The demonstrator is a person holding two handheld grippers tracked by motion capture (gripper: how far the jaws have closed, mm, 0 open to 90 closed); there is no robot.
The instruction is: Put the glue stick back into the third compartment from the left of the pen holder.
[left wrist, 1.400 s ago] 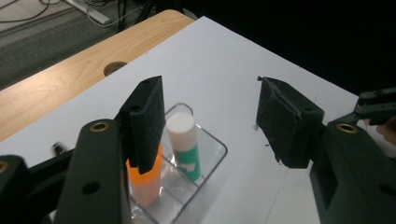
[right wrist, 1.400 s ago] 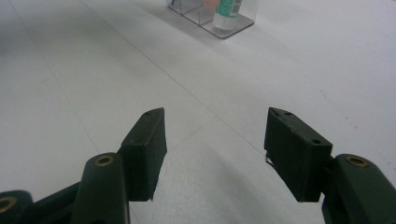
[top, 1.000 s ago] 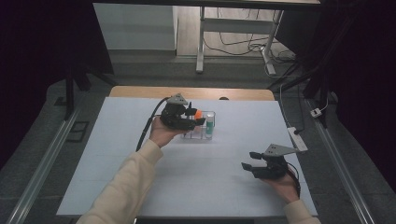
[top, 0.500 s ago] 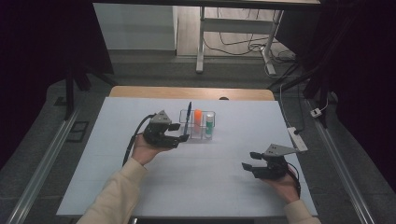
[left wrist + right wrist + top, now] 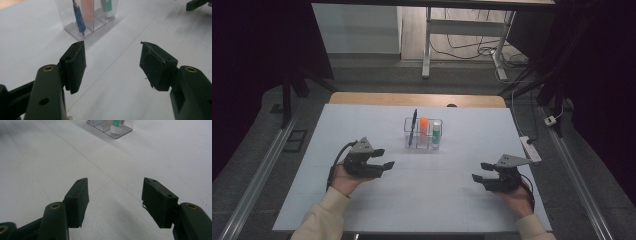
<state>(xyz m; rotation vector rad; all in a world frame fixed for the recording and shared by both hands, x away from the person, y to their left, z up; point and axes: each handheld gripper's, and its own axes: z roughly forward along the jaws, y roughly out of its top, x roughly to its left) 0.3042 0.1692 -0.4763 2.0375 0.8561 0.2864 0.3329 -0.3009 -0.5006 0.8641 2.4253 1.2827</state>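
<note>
Left claw [image 5: 381,158] has pulled back from the clear plastic organizer [image 5: 423,135] toward the table's [image 5: 462,210] near left, jaws just been opening, nothing between them. Blue pen [image 5: 412,128] now stands upright in its left compartment. Right claw [image 5: 479,171] released, unmoved, matte black pads.

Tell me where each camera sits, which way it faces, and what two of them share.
High view: above the person's side, looking forward and down on the table; both forearms, the left gripper and the right gripper show.
Left gripper view: rides that gripper, low over the table, facing the clear holder; its two open fingers show.
Right gripper view: rides that gripper, looking across the table; open fingers show.
Shared: both gripper views catch the holder with the green tube.
</note>
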